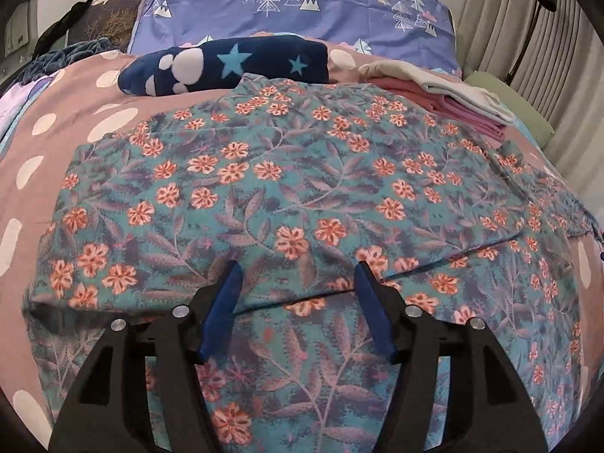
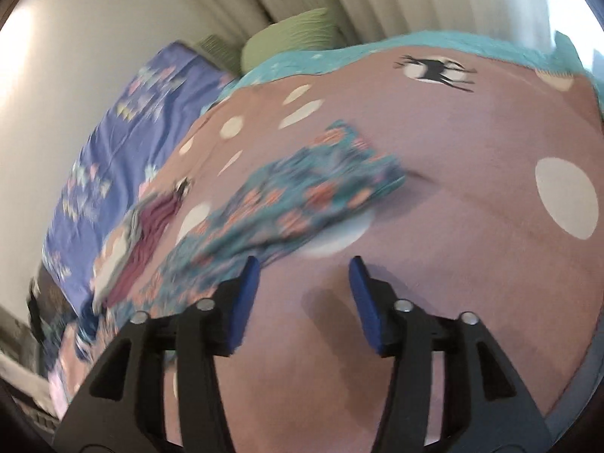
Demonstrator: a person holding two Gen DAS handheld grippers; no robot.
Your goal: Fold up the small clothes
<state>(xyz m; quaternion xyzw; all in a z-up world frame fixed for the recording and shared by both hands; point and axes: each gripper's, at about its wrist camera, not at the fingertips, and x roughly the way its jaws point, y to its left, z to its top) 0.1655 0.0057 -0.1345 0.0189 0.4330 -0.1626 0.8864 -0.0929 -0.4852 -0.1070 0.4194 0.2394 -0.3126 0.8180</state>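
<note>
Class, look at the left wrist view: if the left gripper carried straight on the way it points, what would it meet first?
Most likely the floral garment spread on the bed: the open left gripper points down at it, with nothing visible between. Depth is hard to judge.

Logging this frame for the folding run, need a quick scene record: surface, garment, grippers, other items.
surface: bed cover, pink with white dots
garment: floral garment, spread flat, one layer folded over
left gripper: open, above the garment, nothing between the pads
right gripper: open, over bare cover beside the garment, view blurred
folded stack: pink and white, behind the garment
star blanket: rolled, near the pillow
</note>
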